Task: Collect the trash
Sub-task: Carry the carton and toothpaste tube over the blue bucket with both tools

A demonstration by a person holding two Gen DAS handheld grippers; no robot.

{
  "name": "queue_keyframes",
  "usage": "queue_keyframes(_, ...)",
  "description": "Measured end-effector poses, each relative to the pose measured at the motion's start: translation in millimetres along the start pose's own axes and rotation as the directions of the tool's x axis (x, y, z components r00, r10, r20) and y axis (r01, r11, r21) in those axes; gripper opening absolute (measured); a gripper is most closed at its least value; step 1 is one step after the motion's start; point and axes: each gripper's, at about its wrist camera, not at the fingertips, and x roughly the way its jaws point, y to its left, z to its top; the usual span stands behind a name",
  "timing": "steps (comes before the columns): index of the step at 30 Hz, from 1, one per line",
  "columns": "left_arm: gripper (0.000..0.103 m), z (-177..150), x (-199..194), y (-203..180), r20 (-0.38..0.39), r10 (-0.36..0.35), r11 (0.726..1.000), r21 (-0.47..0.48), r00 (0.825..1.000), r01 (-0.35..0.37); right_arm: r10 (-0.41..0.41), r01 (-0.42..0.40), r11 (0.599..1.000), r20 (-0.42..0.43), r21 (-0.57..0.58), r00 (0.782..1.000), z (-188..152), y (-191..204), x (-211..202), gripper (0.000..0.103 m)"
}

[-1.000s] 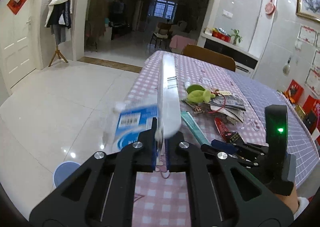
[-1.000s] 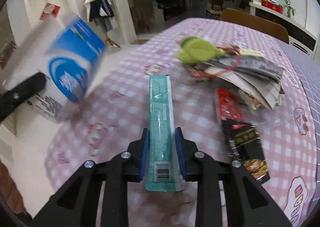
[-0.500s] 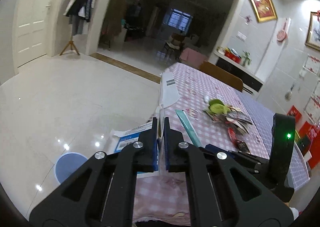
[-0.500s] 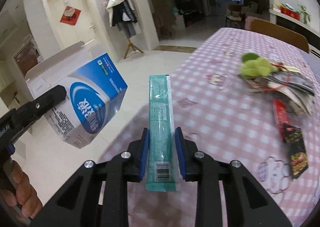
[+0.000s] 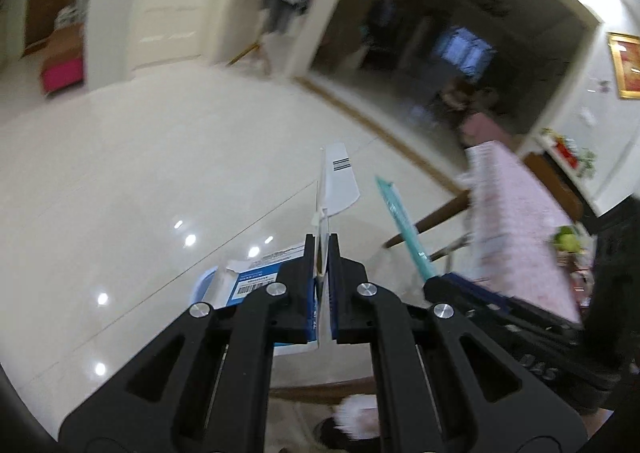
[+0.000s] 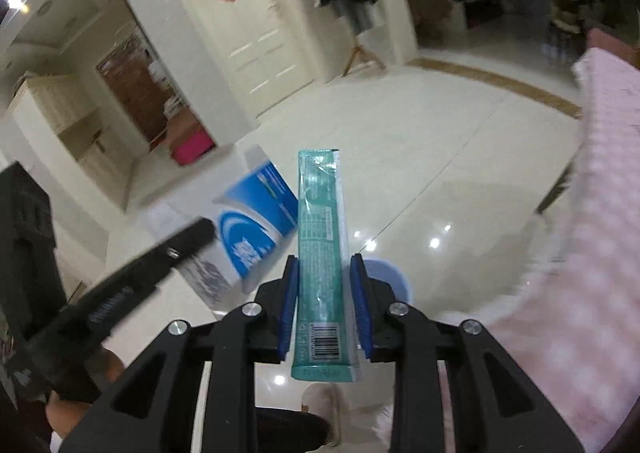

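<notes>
Right wrist view gives the broad printed faces of both items: the right gripper [image 6: 323, 313] pinches the lower part of a long teal wrapper [image 6: 320, 245], barcode end toward the camera, and just left of the wrapper hangs a blue and white carton [image 6: 256, 229], held by the blurred left gripper [image 6: 188, 241]. Behind the wrapper, low on the glossy floor [image 6: 440, 141], a blue bin [image 6: 386, 277] shows only as an arc of rim, the rest covered by the gripper. Right of the bin, the pink checked tablecloth [image 6: 592, 253] is smeared by motion.

Left wrist view shows the carton [image 5: 256, 279] edge-on: the left gripper [image 5: 323, 273] is pressed together on a thin white flap that sticks up past the fingertips, while the carton's barcode side hangs to the left, covering most of the bin [image 5: 202, 285]. The wrapper [image 5: 402, 227] appears here only as a thin teal sliver. Green trash [image 5: 567, 241] lying on the tablecloth [image 5: 516, 221] appears here alone, and its details cannot be made out.
</notes>
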Motion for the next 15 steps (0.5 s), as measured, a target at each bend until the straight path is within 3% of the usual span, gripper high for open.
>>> queue_keyframes(7,0.005,-26,86,65,-0.178,0.092,0.991,-0.079,0.980,-0.107,-0.016,0.013,1.000,-0.122,-0.024,0.992,-7,14,102,0.026)
queue_keyframes(15,0.006,-31,165,86,-0.285,0.077,0.987,-0.116,0.955,-0.114,-0.103,0.105,0.994,-0.155,0.003,0.983,-15,-6,170,0.026)
